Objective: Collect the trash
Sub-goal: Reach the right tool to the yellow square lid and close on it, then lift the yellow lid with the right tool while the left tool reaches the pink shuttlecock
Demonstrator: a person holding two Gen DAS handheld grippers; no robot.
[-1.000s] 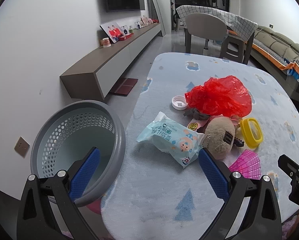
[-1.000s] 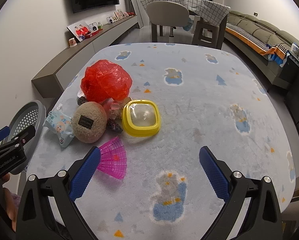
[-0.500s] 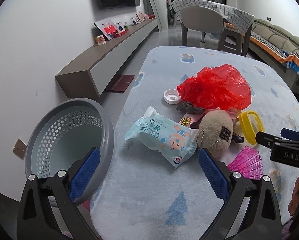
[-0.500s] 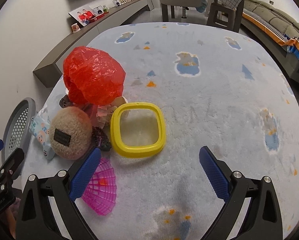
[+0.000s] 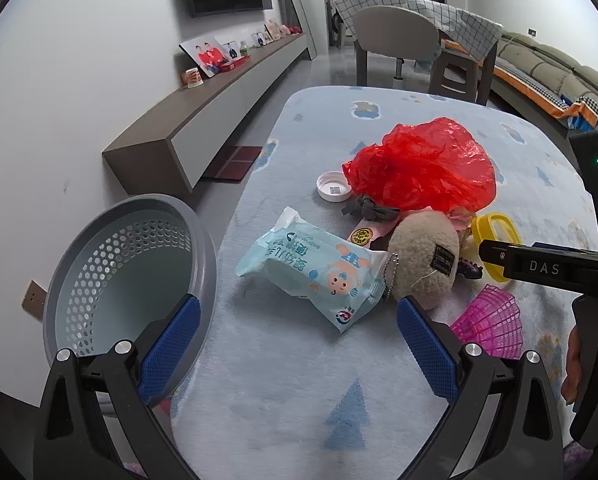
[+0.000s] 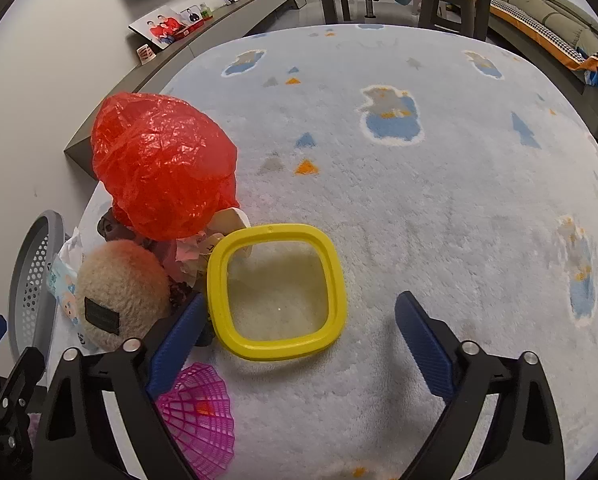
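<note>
Pale rug [image 6: 419, 208] below, right tool [image 6: 299, 320], lettered "DAS", narrowing around yellow lid [image 6: 277, 292], untouched.

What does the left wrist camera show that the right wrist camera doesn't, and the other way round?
Only the left wrist view shows the white cap, the inside of the grey basket, and the whole wipes pack.

Only the right wrist view shows the yellow frame from above, lying flat, between the open fingers of the right gripper, whose jaws have just been closing.

Both show the red plastic bag, the beige plush ball and the pink shell.
</note>
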